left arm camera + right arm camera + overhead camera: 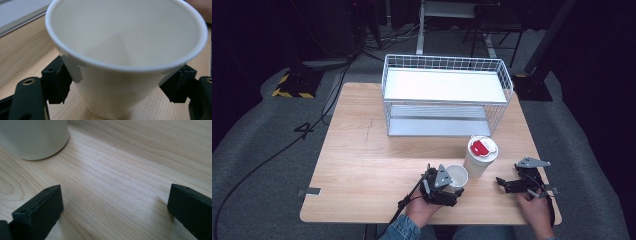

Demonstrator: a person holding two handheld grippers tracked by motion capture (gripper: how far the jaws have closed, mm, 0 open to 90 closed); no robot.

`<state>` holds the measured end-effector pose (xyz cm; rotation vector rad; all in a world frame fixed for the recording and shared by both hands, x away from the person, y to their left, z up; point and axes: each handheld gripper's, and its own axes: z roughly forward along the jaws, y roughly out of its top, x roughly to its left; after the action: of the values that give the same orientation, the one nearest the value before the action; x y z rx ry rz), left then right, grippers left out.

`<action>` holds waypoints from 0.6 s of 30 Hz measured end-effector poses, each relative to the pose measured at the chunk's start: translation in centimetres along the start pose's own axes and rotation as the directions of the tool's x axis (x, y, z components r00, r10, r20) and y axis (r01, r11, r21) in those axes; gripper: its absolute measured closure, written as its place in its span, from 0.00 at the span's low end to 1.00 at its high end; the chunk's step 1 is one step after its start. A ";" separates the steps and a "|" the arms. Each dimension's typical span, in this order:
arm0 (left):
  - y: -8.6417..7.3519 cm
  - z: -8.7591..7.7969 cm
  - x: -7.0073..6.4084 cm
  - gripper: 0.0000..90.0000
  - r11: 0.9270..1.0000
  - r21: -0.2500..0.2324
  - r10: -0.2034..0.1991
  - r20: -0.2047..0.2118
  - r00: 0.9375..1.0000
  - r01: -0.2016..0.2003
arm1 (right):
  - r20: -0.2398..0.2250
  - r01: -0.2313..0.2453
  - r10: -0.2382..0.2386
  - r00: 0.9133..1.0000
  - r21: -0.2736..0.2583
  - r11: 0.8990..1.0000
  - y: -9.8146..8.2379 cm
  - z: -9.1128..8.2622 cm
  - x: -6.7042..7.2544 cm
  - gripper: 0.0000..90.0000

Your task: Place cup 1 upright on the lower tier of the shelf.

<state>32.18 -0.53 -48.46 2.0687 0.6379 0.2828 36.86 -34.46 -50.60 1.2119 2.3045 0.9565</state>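
Note:
An open white paper cup (457,175) stands on the wooden table (362,165) near its front edge. My left gripper (453,187) is shut on it. In the left gripper view the black pads (58,81) press on both sides of the cup (120,62) below its rim. Just right of it stands a taller white cup (482,156) with a white lid bearing a red patch. My right gripper (507,184) rests low at the front right, open, with bare wood between its jaws (115,202). The taller cup's base (35,137) shows ahead of it.
A white wire basket shelf (442,62) with two levels stands at the back of the table. Dark floor with cables and stands surrounds the table. Bare wood (362,140) lies to the left of the cups.

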 end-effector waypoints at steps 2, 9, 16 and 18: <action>0.0 0.0 0.0 0.25 1.000 -0.001 -0.002 -0.003 1.000 0.002 | 0.000 0.000 0.000 1.000 0.000 1.000 0.0 0.0 0.0 0.01; 0.0 0.0 0.0 0.25 1.000 0.000 -0.001 -0.006 1.000 0.001 | 0.000 0.000 0.000 1.000 0.000 1.000 0.0 0.0 0.0 0.01; 0.3 -0.4 -0.2 0.25 1.000 -0.008 0.011 -0.011 1.000 -0.011 | 0.000 0.000 0.000 1.000 0.000 1.000 0.0 0.0 0.0 0.01; 0.5 -0.6 -0.2 0.25 1.000 -0.005 0.017 -0.016 1.000 -0.017 | 0.000 0.000 0.000 1.000 0.000 1.000 0.0 0.0 0.0 0.01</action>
<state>31.90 -0.45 -47.73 2.0694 0.6289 0.3111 36.86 -34.47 -50.60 1.2120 2.3048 0.9560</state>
